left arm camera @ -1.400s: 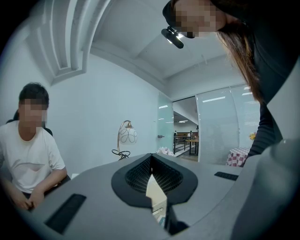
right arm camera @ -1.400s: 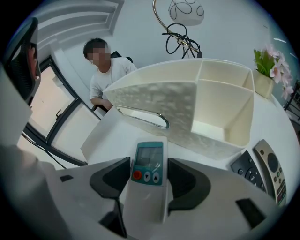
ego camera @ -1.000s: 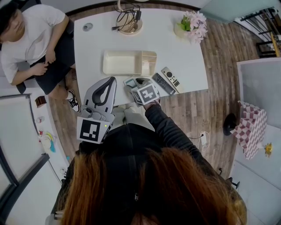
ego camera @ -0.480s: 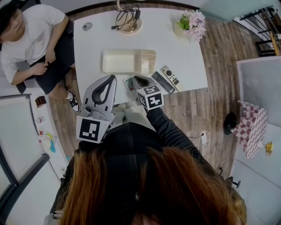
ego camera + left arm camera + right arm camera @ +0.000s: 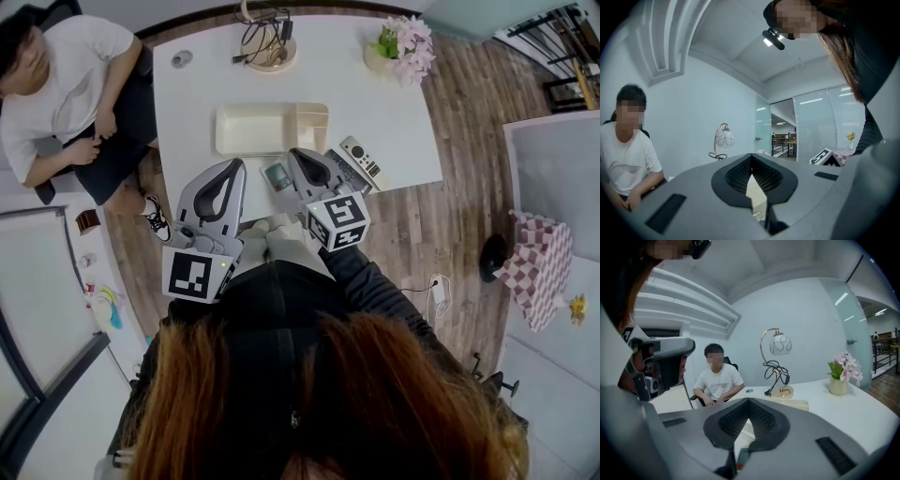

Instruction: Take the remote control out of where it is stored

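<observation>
right gripper (image 5: pixel 750 399) with jaws together, lamp (image 5: pixel 780 345) and flowers (image 5: pixel 846 365) beyond

Table layout:

- The storage box (image 5: pixel 253 129) lies at the middle of the table (image 5: pixel 187 103).
- Behind it, at the far edge, stands the lamp (image 5: pixel 265 52).
- The flower pot (image 5: pixel 401 47) stands at the far right corner.
- Right of the box, toward the near edge, a remote control (image 5: pixel 363 159) and a second remote (image 5: pixel 345 170) lie side by side, outside the box.
- A small remote (image 5: pixel 277 175) lies before the box, between the left claw (image 5: pixel 234 169) and the right claw (image 5: pixel 300 157).
- A person (image 5: pixel 66 84) sits at the table's left side.
</observation>
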Demonstrator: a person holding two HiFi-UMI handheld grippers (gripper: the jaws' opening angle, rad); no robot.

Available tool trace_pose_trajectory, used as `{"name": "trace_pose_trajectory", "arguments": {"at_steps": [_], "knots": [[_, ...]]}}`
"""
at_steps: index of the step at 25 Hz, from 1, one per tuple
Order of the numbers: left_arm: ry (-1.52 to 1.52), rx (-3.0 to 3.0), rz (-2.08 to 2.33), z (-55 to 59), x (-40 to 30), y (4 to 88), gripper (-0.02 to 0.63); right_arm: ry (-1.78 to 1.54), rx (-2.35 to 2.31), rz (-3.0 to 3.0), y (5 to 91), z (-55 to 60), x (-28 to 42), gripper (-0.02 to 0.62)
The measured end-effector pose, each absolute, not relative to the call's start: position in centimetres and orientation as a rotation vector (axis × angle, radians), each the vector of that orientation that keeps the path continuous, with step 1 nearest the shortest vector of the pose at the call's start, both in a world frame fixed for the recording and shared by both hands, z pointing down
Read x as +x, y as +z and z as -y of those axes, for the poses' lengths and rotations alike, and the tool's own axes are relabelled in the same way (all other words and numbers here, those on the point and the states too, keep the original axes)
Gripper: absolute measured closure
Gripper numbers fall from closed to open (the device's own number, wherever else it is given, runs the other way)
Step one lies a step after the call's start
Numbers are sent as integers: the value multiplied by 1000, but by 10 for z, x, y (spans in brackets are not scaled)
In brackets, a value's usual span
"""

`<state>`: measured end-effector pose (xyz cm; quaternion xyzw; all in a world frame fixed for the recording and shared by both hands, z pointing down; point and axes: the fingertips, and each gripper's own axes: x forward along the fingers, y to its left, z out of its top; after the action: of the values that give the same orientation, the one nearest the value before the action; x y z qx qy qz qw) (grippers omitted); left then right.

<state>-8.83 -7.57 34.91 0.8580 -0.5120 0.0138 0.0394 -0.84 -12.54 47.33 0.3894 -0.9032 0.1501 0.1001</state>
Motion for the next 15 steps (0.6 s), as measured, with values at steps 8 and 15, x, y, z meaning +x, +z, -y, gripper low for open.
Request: {"name": "trace_pose_trajectory", "arguments": {"at_steps": [8,15], "knots": [[37,2644,1566,76,-85,349,597,302,1209,2786,406,115,-2,580],[10,2668,1570,72,-85,341,597,182,1195,2862,355,90,1,581]]}}
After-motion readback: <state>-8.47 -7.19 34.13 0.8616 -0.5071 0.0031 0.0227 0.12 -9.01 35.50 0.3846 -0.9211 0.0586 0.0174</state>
